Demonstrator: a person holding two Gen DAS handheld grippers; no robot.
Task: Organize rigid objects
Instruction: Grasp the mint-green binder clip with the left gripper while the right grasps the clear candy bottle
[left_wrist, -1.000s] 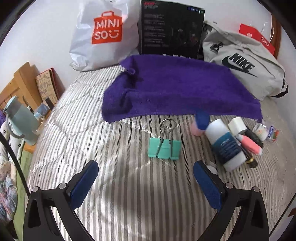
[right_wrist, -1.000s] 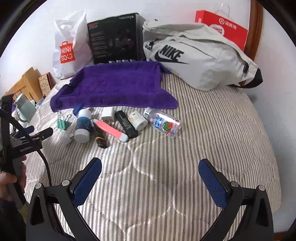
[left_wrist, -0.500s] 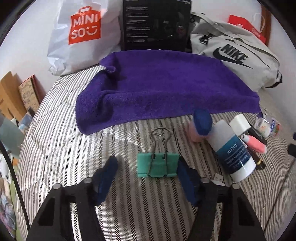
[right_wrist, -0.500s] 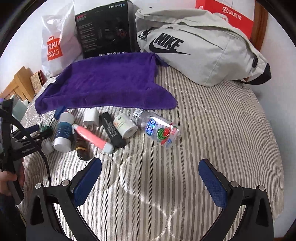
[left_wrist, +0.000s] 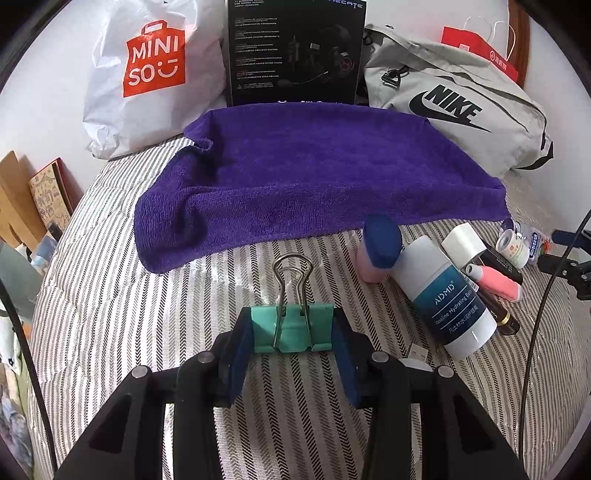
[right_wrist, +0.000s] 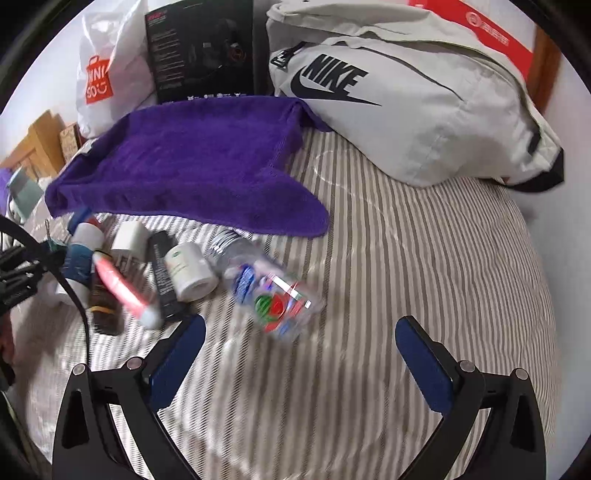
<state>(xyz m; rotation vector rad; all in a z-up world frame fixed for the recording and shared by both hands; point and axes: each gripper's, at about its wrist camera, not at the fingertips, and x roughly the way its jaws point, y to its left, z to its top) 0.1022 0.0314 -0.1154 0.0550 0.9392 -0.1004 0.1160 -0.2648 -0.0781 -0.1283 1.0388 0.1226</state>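
Observation:
My left gripper (left_wrist: 291, 328) is shut on a teal binder clip (left_wrist: 292, 326) on the striped bed, its wire handles pointing toward the purple towel (left_wrist: 314, 173). To its right lie a pink bottle with a blue cap (left_wrist: 378, 247), a white and blue ADMD tube (left_wrist: 448, 295), a pink tube (left_wrist: 495, 282) and other small items. My right gripper (right_wrist: 301, 350) is open and empty, just short of a clear plastic bottle (right_wrist: 269, 288) with a red and green label. A white jar (right_wrist: 190, 267), a black bar (right_wrist: 164, 273) and the pink tube (right_wrist: 122, 288) lie to its left.
A Miniso bag (left_wrist: 147, 74), a black box (left_wrist: 295, 51), a grey Nike bag (right_wrist: 406, 103) and a red bag (left_wrist: 480, 51) stand along the wall behind the towel. The bed's edge drops off at left, with a wooden board (left_wrist: 14, 199) beside it.
My left gripper moved forward and closed on the binder clip. My right gripper moved forward and left toward the clear bottle, staying open.

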